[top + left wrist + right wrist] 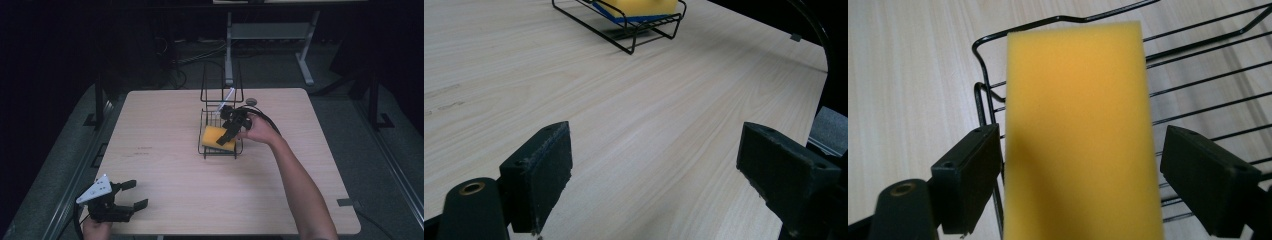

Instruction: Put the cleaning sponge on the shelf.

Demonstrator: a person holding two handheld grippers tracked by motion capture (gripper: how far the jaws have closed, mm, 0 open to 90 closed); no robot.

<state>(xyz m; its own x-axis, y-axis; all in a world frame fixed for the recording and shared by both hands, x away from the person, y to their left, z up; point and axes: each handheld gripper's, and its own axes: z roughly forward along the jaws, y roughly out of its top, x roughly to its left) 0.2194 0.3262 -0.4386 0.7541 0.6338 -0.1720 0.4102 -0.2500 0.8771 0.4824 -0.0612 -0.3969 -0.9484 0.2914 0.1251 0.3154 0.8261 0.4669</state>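
Observation:
A yellow sponge [216,136] with a blue underside lies in the low tray of a black wire rack [204,150] at the table's middle. My right gripper [226,136] is over the sponge's right end. In the right gripper view the sponge [1078,125] lies between the open jaws, the left one close beside it and the right one apart from it, with the rack's rim [983,45] beneath. My left gripper [132,194] hovers open at the table's near left corner with nothing in it. Its own view looks across bare wood to the rack [624,45] and sponge [639,6].
The rack has a tall wire back [221,82] with a pale stick-like item [228,95] leaning in it. A small round grey object [251,101] lies just behind it. The wooden table [165,190] has wide bare areas left and front. A white desk frame [305,60] stands beyond.

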